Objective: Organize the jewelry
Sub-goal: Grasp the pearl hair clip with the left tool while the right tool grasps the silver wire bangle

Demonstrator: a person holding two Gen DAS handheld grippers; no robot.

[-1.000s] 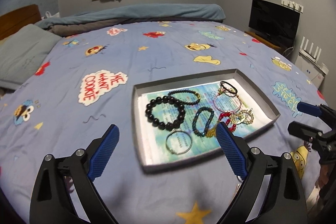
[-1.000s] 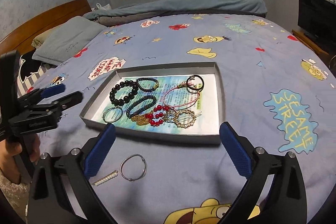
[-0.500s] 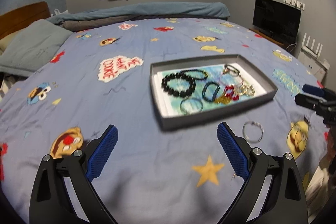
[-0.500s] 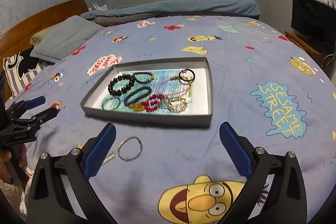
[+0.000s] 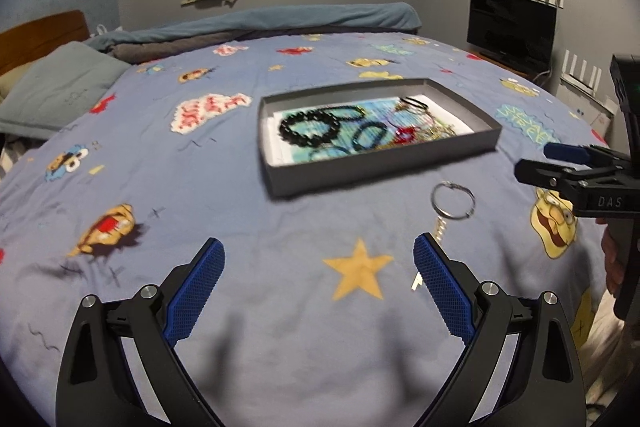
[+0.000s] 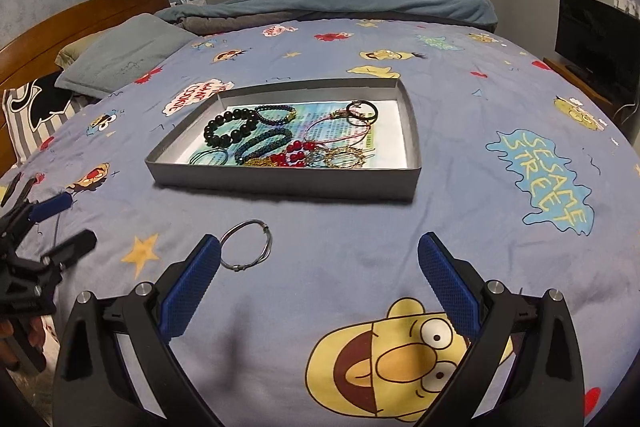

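Bangle lies flat on the bed, outside the tray and just in front of its near wall; it seems to be the next piece to go in. A short pale chain rests beside it, nearer the left tongs, with another small pale bit lower down that is too blurred to name.

The right tongs are spread wide and hold nothing. The bangle sits at their left fingertip, just touching it in this view, so it is off-centre: the tongs would need to shift left and forward to straddle the ring. The left tongs are also spread wide and hold nothing; from them the bangle lies ahead and to the right, past the right fingertip, and further off. The right tongs look the nearer.

A ring has no long axis, so the approach angle should matter little; pinching across the thin wire rim looks the likely grip. The tray already holds several bead bracelets and tangled pieces, with bare lining at its right end.
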